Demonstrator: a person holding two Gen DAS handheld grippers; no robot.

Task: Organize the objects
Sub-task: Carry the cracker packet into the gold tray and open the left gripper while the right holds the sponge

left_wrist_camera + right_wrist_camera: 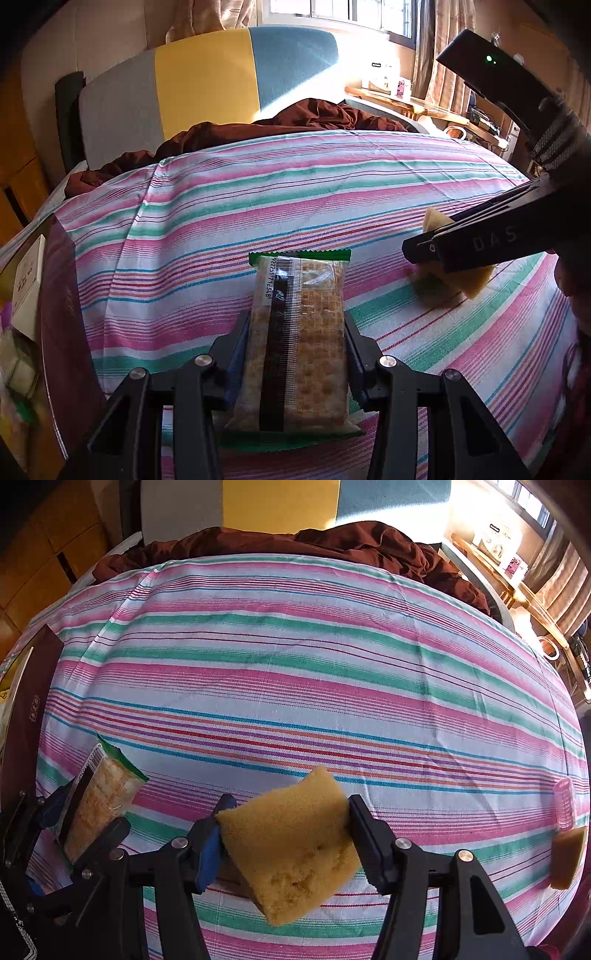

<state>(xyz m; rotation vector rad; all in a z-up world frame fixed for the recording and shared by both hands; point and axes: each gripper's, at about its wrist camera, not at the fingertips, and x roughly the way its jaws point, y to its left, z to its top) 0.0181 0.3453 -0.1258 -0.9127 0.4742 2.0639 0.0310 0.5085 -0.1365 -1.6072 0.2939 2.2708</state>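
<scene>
Over the striped sheet (295, 177), seen from the left wrist, a cracker pack (299, 332) is clamped in the left gripper (295, 332), long axis running straight out along the fingers, green end pointing away. Off to the left edge a dark red box (61, 295) can be made out with cartons stacked inside, so that's probably where the stuff gets sorted, and the left hand is clearly the nearer one. On the right, the right gripper (443, 251) is seen side-on, closed on a sponge (476, 280). From the right wrist, the sponge (291, 845) is pinched across its width in the right gripper (288, 830), tilted, lifted off the sheet. The pack (99, 801) and left gripper (88, 812) sit to its left, box (33, 686) beyond. Another sponge (567, 856) and a pink cup (565, 805) are left lying far right.
</scene>
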